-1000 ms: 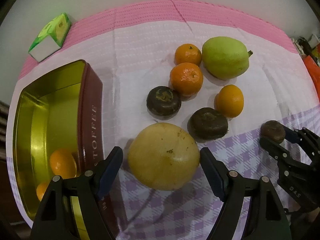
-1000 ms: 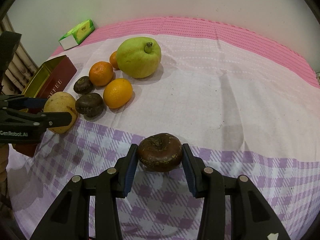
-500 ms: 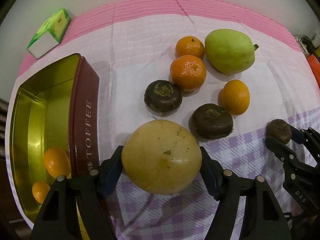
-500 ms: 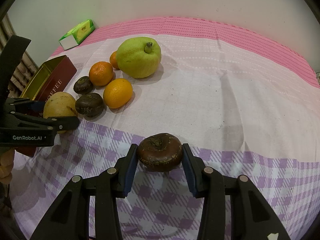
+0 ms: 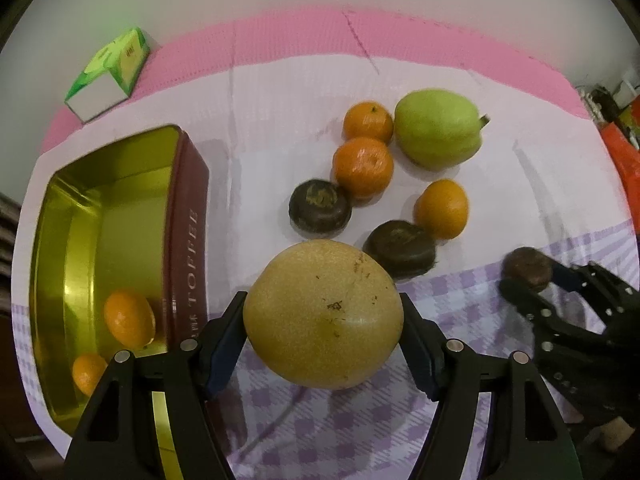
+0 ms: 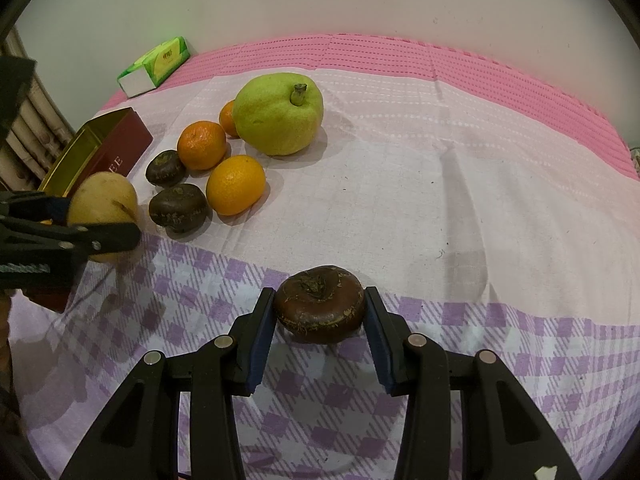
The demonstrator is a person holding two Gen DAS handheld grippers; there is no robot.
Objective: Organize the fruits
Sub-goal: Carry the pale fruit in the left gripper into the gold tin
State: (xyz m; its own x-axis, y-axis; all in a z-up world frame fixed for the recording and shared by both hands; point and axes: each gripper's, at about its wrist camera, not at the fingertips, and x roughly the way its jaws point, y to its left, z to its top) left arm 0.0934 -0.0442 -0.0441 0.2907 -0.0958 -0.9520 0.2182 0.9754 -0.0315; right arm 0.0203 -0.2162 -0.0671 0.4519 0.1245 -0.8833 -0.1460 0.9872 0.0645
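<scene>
So a second ago the left gripper (image 5: 323,344) was sitting wide around the big yellow pear (image 5: 322,313) without touching it, and now its blue pads are snug against both sides and the pear looks lifted a bit off the checked cloth (image 6: 440,200). The right gripper (image 6: 320,320) hasn't budged at all, same spot, narrow and clamped on a dark brown flattish fruit (image 6: 320,304) over the purple checks.

The pear sits just beside the red toffee tin (image 5: 188,240), which lies open with its gold inside showing and two small oranges (image 5: 129,318) down in its near end. The rest of the fruit is bunched up further back on the pale part of the cloth: a big green pear-shaped fruit (image 5: 438,128), three more oranges (image 5: 363,166) close by it, and two more dark brown fruits (image 5: 320,206) nearer the yellow pear. A green tissue pack (image 5: 110,74) rests off at the far left edge by the wall.
</scene>
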